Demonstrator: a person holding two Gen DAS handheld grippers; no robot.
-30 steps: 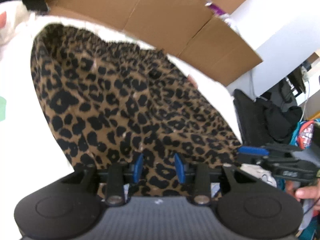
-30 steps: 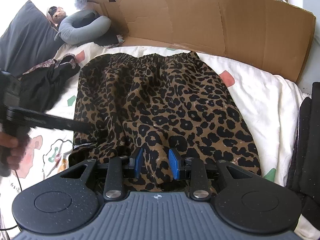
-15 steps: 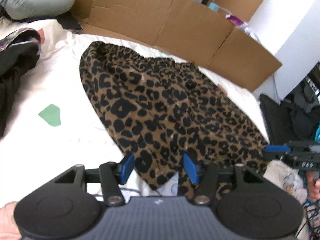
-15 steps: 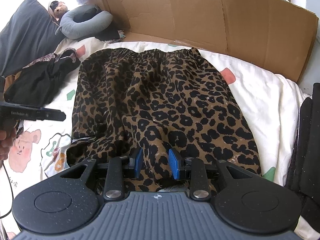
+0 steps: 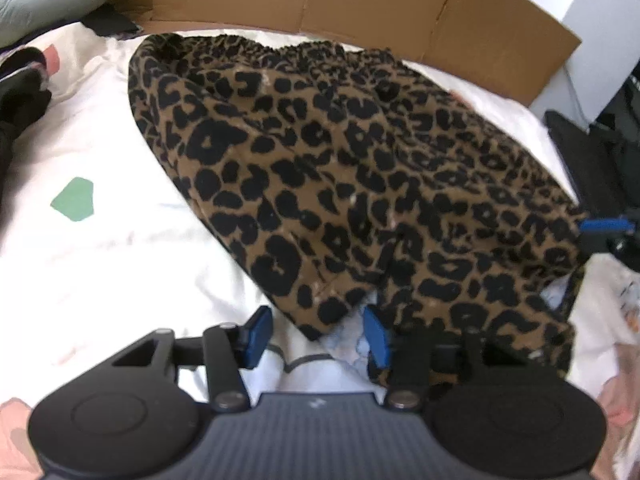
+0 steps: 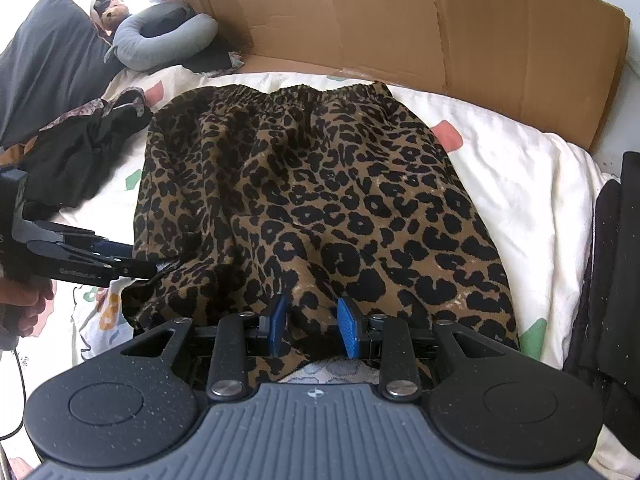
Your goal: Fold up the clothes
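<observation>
A leopard-print skirt [image 5: 360, 180] [image 6: 320, 200] lies spread on a white patterned bedsheet [image 5: 100, 260], with its elastic waistband at the far side. My left gripper [image 5: 316, 336] is low at the near left hem corner. Its jaws are closing with the corner between them, and the pads stand clear of the cloth. In the right wrist view the left gripper [image 6: 132, 260] reaches the skirt's left edge, with a hand behind it. My right gripper [image 6: 312, 326] is shut on a bunched ridge of the near hem. The right gripper [image 5: 600, 228] also shows at the skirt's right edge, where the cloth is lifted.
A cardboard wall [image 6: 400, 20] stands along the far side of the bed. A heap of black clothes [image 6: 80, 152], a dark pillow [image 6: 44, 56] and a grey neck pillow [image 6: 168, 40] lie to the left. Black items [image 6: 612, 280] line the right edge.
My left gripper let go of the hem, drew back with wider jaws, then came down again at the left hem corner. The right gripper stayed still on the hem.
</observation>
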